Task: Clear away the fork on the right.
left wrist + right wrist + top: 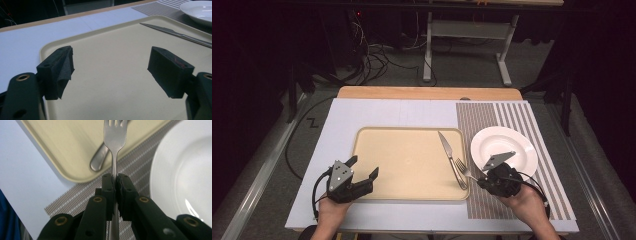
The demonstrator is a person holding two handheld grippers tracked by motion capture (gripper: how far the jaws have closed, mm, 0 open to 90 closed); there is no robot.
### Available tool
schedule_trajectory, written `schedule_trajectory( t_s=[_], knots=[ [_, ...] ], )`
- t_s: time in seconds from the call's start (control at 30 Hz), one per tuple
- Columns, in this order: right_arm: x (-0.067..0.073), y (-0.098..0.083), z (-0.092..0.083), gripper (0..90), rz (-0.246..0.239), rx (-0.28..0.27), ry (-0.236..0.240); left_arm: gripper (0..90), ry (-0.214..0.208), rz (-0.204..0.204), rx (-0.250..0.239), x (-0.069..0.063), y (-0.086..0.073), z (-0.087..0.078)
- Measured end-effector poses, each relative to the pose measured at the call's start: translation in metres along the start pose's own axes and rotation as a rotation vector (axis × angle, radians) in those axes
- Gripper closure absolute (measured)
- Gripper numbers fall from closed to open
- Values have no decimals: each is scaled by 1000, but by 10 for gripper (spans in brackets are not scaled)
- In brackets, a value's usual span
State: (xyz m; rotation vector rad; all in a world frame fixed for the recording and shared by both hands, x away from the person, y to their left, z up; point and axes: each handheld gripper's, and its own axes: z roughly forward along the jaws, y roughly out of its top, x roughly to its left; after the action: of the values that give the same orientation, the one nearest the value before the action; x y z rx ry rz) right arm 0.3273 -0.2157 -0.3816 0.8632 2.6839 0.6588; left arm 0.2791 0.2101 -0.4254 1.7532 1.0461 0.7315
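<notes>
Steel fork is being gripped by its handle in the right claw, whose jaws are clenching tight on it. In the high view the fork is pointing from the right claw toward the beige tray, its tines over the tray's right edge beside the knife lying there. Just right of the claw, a white plate is sitting on the striped mat. At the tray's near left corner, the left claw is hovering with jaws spread wide, grasping nothing. Everything is resting on the table.
</notes>
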Motion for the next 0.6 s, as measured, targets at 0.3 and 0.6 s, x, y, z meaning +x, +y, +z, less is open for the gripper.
schedule_trajectory(
  t_s=[0.3, 0.6],
  knots=[
    [1, 26, 3, 859, 15, 0, 32, 218, 1, 0, -2, 0, 0, 0],
    [7, 45, 10, 859, 24, 0, 59, 217, 2, -6, -3, 1, 0, -1]
  ],
)
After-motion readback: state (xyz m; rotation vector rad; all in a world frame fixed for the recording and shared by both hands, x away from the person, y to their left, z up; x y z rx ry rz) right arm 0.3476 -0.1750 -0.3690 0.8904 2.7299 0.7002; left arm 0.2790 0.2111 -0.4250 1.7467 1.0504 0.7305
